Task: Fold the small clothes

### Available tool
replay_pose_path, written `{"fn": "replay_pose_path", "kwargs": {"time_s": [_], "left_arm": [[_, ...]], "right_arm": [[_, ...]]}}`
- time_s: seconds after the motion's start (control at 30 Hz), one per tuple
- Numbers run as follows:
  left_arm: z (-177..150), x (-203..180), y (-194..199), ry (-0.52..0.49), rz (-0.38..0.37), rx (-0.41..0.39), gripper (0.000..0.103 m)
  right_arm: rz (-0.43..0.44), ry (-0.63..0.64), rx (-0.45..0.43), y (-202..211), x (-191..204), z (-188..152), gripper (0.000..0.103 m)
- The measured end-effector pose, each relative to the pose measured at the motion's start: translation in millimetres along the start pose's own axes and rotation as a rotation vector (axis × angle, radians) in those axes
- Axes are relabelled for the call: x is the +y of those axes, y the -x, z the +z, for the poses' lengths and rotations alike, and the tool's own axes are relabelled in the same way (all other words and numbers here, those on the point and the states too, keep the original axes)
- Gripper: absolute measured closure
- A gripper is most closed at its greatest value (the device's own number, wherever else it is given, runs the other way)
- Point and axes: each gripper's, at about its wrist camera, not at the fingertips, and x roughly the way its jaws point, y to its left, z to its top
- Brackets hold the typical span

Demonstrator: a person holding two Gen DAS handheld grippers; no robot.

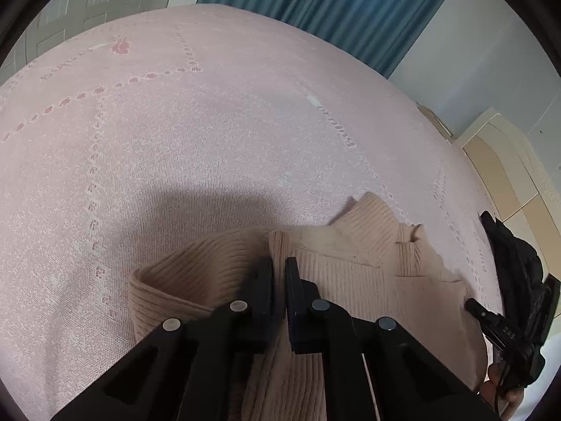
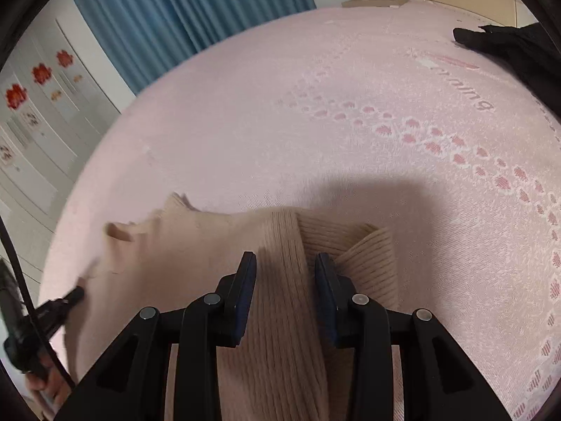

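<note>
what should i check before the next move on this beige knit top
1. Left gripper clamped on the beige knit top: ok, jaws nearly shut on a ribbed fold.
2. Right gripper clamped: not ok, a ribbed band lies between the jaws with gaps either side.
3. Pink bedspread ahead free for the fold: ok.
4. Black garment clear of the top: ok, far corner.
5. Top lying flat: not ok, bunched and creased.
6. Underside caught: cannot tell.
</note>
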Motion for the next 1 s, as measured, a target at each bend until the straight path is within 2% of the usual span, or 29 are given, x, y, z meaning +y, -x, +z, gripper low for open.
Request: {"fn": "replay_pose_path", "kwargs": {"time_s": [0.07, 0.1, 0.13, 0.23, 0.3, 0.37, 0.47, 0.53, 0.6, 0.7, 0.77, 0.8, 0.83, 0.9, 0.97, 1.0], "left_arm": [[0, 0, 6, 0.002, -0.003, -0.029, 0.096], [1, 2, 9, 0.007, -0.009, -0.041, 0.096], [1, 4, 13, 0.016, -0.017, -0.051, 0.096], [3, 10, 25, 0.044, -0.039, -0.083, 0.096], [3, 11, 23, 0.035, -0.013, -0.085, 0.096], [3, 11, 17, 0.032, 0.002, -0.066, 0.096], [1, 10, 6, 0.005, 0.044, -0.034, 0.096], [1, 8, 2, -0.008, 0.056, -0.024, 0.096], [2, 6, 3, -0.012, 0.069, -0.018, 0.093], [3, 6, 3, -0.018, 0.074, 0.001, 0.088], [4, 6, 3, -0.016, 0.065, 0.005, 0.082], [5, 6, 4, -0.012, 0.06, 0.006, 0.08], [6, 7, 6, -0.006, 0.052, 0.005, 0.074], [6, 8, 9, 0.005, 0.037, -0.007, 0.066], [6, 9, 14, 0.007, 0.042, -0.023, 0.053], [5, 9, 16, -0.007, 0.052, -0.034, 0.051]], "right_arm": [[-0.035, 0.028, -0.008, -2, 7, -3, 0.073], [-0.047, 0.051, -0.012, -2, 11, -5, 0.089], [-0.042, 0.075, -0.009, -2, 16, -7, 0.096], [-0.02, 0.129, -0.08, 10, 29, -13, 0.097], [0.002, 0.148, -0.117, 15, 33, -13, 0.097], [-0.022, 0.144, -0.14, 16, 35, -14, 0.097], [-0.093, 0.101, -0.084, 1, 29, -11, 0.097], [-0.09, 0.068, -0.058, -5, 22, -10, 0.096], [-0.085, 0.06, -0.067, -1, 20, -9, 0.091], [-0.071, 0.049, -0.083, 8, 19, -9, 0.089], [-0.016, 0.063, -0.102, 21, 28, -13, 0.083], [0.012, 0.075, -0.112, 26, 34, -15, 0.076], [0.041, 0.095, -0.121, 31, 40, -19, 0.07], [0.108, 0.162, -0.136, 43, 60, -33, 0.067], [0.149, 0.23, -0.127, 50, 79, -49, 0.065], [0.156, 0.265, -0.117, 50, 89, -57, 0.063]]}}
